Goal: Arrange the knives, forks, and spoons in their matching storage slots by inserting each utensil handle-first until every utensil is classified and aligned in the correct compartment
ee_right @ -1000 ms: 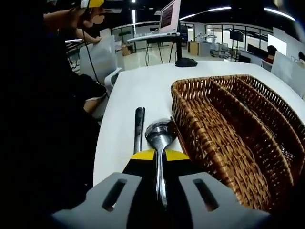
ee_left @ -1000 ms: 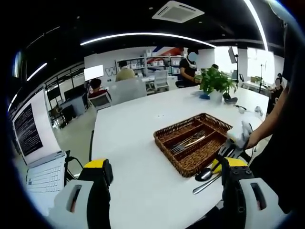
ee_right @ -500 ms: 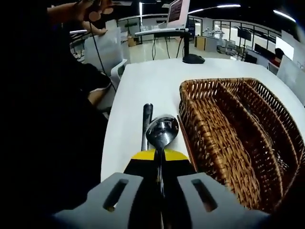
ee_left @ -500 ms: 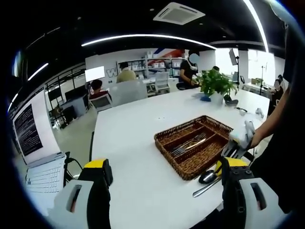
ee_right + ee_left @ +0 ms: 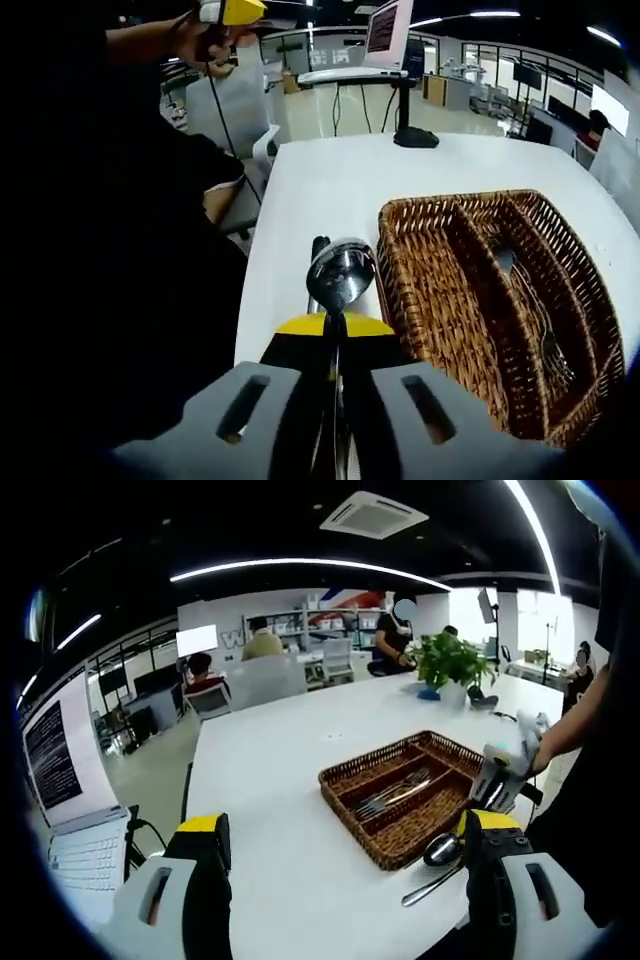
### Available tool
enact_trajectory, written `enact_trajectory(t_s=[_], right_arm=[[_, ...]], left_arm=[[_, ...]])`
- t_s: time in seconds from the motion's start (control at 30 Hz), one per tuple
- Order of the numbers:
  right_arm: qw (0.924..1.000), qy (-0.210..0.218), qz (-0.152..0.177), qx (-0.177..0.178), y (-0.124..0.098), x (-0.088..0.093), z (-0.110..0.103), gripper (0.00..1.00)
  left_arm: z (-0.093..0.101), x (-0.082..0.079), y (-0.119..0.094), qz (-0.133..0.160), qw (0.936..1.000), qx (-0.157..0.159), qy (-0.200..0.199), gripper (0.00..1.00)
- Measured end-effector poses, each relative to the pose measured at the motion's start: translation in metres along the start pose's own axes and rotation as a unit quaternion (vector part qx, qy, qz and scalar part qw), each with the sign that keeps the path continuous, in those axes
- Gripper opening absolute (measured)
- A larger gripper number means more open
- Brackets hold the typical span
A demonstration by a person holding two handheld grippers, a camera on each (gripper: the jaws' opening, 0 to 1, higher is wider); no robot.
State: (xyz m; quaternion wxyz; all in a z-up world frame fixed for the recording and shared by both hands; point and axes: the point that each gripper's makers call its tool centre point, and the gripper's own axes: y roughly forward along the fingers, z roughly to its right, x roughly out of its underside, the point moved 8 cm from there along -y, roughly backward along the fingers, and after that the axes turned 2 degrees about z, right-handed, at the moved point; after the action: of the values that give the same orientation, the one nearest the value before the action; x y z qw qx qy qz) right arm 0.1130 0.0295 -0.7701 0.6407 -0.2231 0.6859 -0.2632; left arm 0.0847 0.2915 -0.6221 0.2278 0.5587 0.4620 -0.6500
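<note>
Between right jaws, spoon (image 5: pixel 338 290), beside basket (image 5: pixel 480 300)

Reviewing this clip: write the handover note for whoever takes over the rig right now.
Right tongs: shut on a spoon, bowl forward, lifted beside the wicker tray.
Left tongs: open, holding nothing, away from the tray over the table.
Done: forks lie in the tray's middle slot.
Left: slot the held spoon; another utensil lies on the table by the tray.
</note>
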Motion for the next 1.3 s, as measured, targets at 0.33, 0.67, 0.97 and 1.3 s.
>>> enact_trajectory(t_s=[0.33, 0.67, 0.97, 1.3], right_arm=[[0.9998, -0.021, -0.002, 0.0, -0.033, -0.017, 0.005, 0.01], [0.9987, -0.046, 0.002, 0.022, -0.08, -0.044, 0.022, 0.01], [0.9969, -0.074, 0.013, 0.025, -0.119, -0.078, 0.025, 0.01], [0.9956, -0.091, 0.019, 0.015, -0.133, -0.103, 0.015, 0.01]], left_arm=[[0.003, 0.006, 0.008, -0.015, 0.9997, 0.011, 0.016, 0.99], [0.01, -0.001, 0.021, -0.006, 0.9994, 0.032, 0.01, 0.99], [0.014, -0.007, 0.027, -0.002, 0.9988, 0.046, 0.015, 0.99], [0.013, -0.007, 0.031, -0.006, 0.9989, 0.043, 0.018, 0.99]])
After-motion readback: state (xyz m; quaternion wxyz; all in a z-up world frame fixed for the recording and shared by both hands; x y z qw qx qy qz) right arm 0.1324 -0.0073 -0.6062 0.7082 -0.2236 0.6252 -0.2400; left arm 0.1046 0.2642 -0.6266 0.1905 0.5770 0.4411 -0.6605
